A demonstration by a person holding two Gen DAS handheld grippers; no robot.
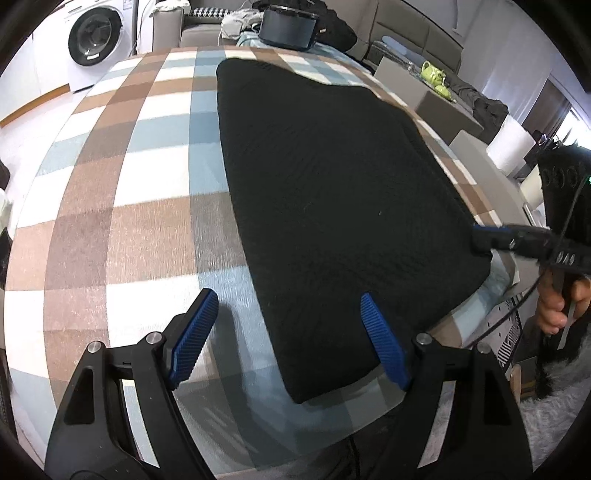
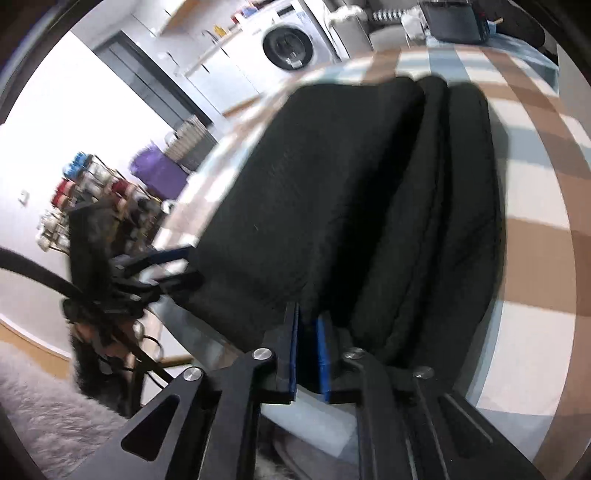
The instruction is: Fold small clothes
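Note:
A black knit garment (image 1: 332, 177) lies spread on the checked tablecloth (image 1: 122, 192). My left gripper (image 1: 288, 306) is open above its near left edge; one blue finger is over the cloth, the other over the garment. My right gripper (image 1: 480, 236) comes in from the right and is shut on the garment's right edge. In the right wrist view the right gripper (image 2: 309, 317) pinches a raised fold of the black garment (image 2: 314, 184), which hangs in layers above the table. The left gripper (image 2: 162, 262) shows blurred at the left.
A dark round container (image 1: 288, 27) stands at the table's far end. A washing machine (image 1: 96, 37) is at the back left. A sofa with clothes and a green teapot (image 1: 432, 72) are at the right. A white roll (image 1: 511, 146) stands beside the table's right edge.

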